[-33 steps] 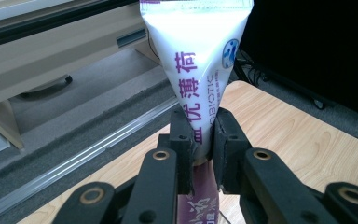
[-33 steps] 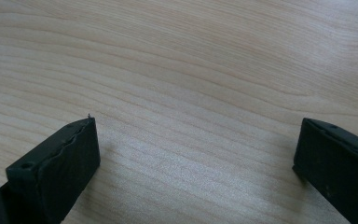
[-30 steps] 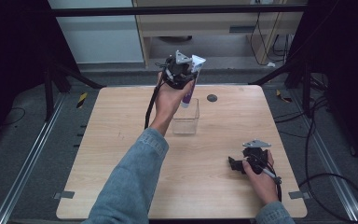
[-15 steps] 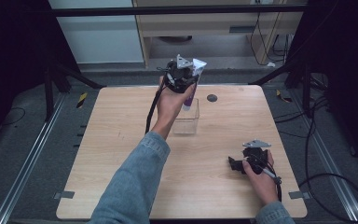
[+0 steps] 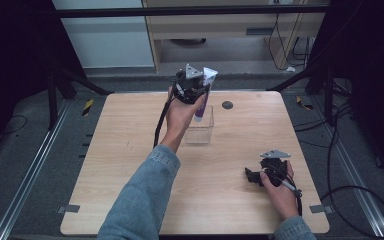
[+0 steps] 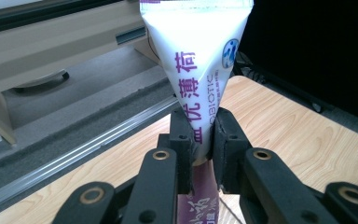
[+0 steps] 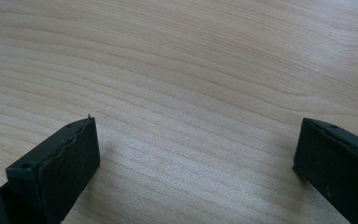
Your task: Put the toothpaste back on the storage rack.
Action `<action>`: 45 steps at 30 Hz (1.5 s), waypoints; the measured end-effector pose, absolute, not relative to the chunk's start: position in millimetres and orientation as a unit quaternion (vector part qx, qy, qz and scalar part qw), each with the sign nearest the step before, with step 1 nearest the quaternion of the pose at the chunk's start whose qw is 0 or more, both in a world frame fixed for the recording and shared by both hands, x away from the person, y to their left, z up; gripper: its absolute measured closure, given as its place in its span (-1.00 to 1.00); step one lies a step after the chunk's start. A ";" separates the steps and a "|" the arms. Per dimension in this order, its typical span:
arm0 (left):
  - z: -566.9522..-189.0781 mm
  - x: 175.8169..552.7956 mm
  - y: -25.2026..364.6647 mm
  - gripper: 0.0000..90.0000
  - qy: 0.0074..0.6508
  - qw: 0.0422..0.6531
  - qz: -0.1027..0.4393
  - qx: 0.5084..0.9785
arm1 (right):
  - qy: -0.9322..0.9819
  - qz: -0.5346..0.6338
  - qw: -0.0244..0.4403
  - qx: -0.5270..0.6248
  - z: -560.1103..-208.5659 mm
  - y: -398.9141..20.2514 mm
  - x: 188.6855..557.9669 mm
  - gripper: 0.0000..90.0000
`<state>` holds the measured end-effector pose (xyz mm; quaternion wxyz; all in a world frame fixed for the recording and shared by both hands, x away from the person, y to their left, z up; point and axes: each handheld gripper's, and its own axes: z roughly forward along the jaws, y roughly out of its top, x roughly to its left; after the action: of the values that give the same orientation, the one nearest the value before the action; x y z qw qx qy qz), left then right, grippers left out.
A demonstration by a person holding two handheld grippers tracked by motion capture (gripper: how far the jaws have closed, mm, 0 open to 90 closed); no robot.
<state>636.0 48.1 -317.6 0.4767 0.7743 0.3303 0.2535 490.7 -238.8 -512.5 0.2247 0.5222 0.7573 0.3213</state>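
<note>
The toothpaste tube (image 6: 200, 70) was white above and purple below, printed with purple characters, and it stood nearly upright with its flat crimped end up. In the high view the tube (image 5: 203, 95) hung at the far side of the table, its lower end over the clear plastic box (image 5: 200, 127), or perhaps just inside the rim; which of the 2 could not be told. The left gripper (image 6: 201, 140) was clamped on it at about mid-length, where the flattened wedge thickened into the round body, both jaws pressing its faces.

It looked light and soft-walled (a laminate tube that would dent under a firm squeeze), with a glossy skin that seemed likely to slide if gripped loosely. The mid-body hold seemed sensible: the crimp would be stiff but thin, and the purple end, hidden below the jaws, would be harder to reach. Too hard a squeeze could push paste toward the cap.

A small dark round object (image 5: 227, 105) lay on the wooden table (image 5: 130, 165) just right of the box, too small to identify. The right gripper (image 5: 260, 176) rested at the near right, well apart from the tube, its jaws spread wide over bare wood with nothing between them.
</note>
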 end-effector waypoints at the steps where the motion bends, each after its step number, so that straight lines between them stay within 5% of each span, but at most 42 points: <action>1: -318.6 636.1 48.6 0.77 0.329 0.477 0.253 0.775 | 0.757 0.321 0.225 0.522 -512.5 -238.8 490.7 -0.99; 45: -362.2 637.8 60.6 0.76 0.317 0.460 0.238 0.794 | 0.756 0.323 0.224 0.523 -512.5 -238.6 490.7 -0.99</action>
<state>637.8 60.6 -362.2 0.4604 0.7944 0.3167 0.2380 490.7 -238.6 -512.5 0.2244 0.5231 0.7561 0.3230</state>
